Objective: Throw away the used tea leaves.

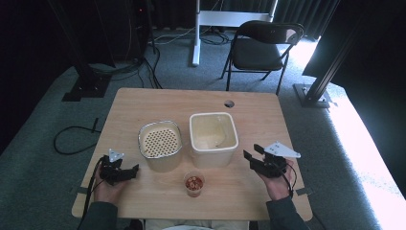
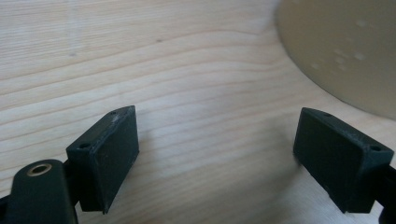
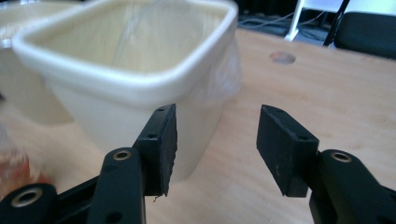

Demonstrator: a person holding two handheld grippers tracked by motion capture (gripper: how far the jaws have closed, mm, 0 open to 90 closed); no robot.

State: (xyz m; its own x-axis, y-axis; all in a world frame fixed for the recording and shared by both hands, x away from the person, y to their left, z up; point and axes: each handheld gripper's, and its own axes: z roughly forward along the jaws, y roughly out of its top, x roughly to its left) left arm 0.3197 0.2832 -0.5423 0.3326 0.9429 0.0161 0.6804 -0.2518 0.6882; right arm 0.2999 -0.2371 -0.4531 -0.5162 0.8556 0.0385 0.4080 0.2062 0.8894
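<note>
Grey carpet surrounds a pale wooden table (image 1: 143,103), with a black folding chair (image 1: 261,48) and cables behind it. From the high view, two cream plastic containers stand side by side mid-table: a rounded-square tub (image 1: 213,139) that looks empty inside, and to its left a tub fitted with a perforated strainer insert (image 1: 160,142), its base dotted with small holes. Just in front of the gap between them sits a small clear cup (image 1: 194,183) holding reddish-brown bits. The left gripper (image 1: 127,172) rests low at the table's left, near the strainer tub; the right gripper (image 1: 253,152) hovers just right of the empty tub, jaws spread.

In the left gripper view, matte black blocky jaws stand wide apart over bare wood grain with nothing between them; the strainer tub's curved cream wall (image 2: 345,46) fills the upper right corner.

In the right gripper view, the jaws are spread and empty, the left one in front of the smooth, thick-rimmed empty tub's (image 3: 130,70) corner; whether it touches cannot be told. The cup (image 3: 14,163) blurs at the lower left.
</note>
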